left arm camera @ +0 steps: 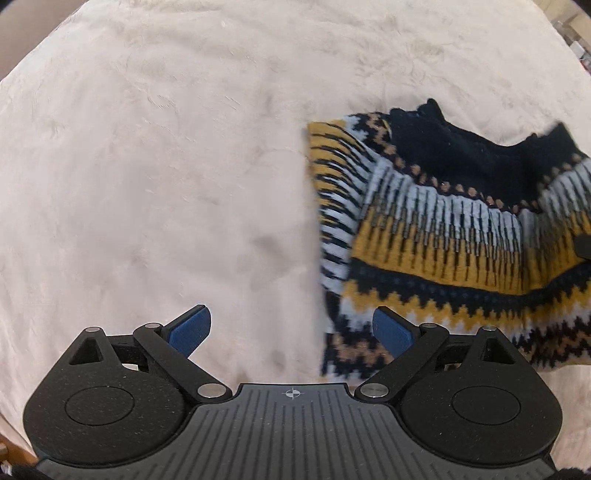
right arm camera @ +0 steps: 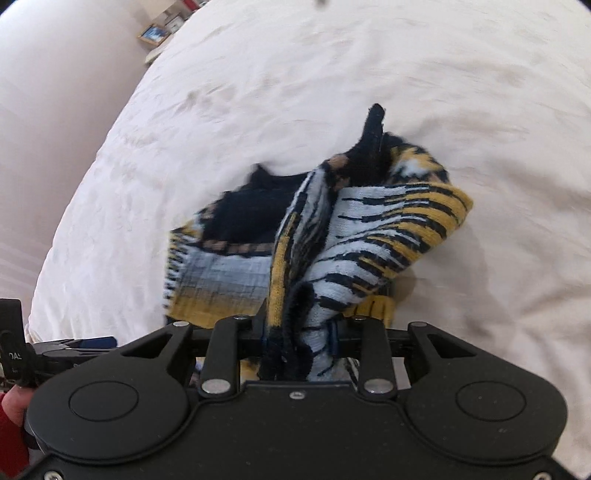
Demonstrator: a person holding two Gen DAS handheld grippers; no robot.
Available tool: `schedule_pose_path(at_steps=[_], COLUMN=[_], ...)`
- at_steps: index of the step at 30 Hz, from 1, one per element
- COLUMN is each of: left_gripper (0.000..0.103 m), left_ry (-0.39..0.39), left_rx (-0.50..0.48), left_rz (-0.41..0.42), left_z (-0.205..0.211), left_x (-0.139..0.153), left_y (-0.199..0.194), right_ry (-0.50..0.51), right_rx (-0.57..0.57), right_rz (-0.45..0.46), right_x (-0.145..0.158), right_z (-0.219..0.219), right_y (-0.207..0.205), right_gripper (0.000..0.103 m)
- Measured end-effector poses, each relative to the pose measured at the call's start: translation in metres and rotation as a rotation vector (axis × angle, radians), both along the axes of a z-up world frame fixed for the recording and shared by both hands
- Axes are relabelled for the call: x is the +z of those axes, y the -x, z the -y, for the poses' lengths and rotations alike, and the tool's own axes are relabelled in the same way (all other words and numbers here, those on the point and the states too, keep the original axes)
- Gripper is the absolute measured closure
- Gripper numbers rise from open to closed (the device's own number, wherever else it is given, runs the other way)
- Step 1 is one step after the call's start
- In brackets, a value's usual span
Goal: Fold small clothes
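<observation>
A small knitted sweater, navy, mustard and pale blue in zigzag bands, lies on the cream bedcover at the right of the left wrist view. My left gripper hangs open above the bare cover just left of the sweater's edge, blue pads wide apart, nothing between them. In the right wrist view my right gripper is shut on a bunched fold of the sweater, lifting that side off the cover so it drapes down in front of the jaws. The pads themselves are hidden by the cloth.
The cream bedcover spreads all around the sweater. A framed picture and small items stand beyond the bed's far left edge. The other gripper and a red sleeve show at the lower left of the right wrist view.
</observation>
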State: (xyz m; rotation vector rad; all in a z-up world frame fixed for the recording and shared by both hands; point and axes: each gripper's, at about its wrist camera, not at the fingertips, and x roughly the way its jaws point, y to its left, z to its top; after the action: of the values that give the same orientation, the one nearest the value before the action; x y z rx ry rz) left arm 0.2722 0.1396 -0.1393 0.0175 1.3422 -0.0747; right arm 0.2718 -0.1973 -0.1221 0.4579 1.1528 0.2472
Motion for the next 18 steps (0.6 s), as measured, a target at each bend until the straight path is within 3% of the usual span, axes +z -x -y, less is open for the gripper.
schedule_pose_path(at_steps=[9, 16, 18], left_gripper=[0.008, 0.008, 0.008], left_ry=[0.000, -0.002, 0.000], left_rx=[-0.042, -0.051, -0.055], left_rz=[-0.005, -0.035, -0.043], left_z=[-0.042, -0.061, -0.063], left_x=[0.000, -0.010, -0.012], left_y=[-0.007, -0.011, -0.012], right_ry=[0.028, 0.142, 0.171], right_rx=[0.089, 0.142, 0.149], right_rz=[-0.012, -0.061, -0.070], right_x=[-0.005, -0.025, -0.028], right_z=[-0.101, -0.150, -0.160], right_y=[-0.017, -0.027, -0.030], right_gripper=[0.064, 0.063, 0.059])
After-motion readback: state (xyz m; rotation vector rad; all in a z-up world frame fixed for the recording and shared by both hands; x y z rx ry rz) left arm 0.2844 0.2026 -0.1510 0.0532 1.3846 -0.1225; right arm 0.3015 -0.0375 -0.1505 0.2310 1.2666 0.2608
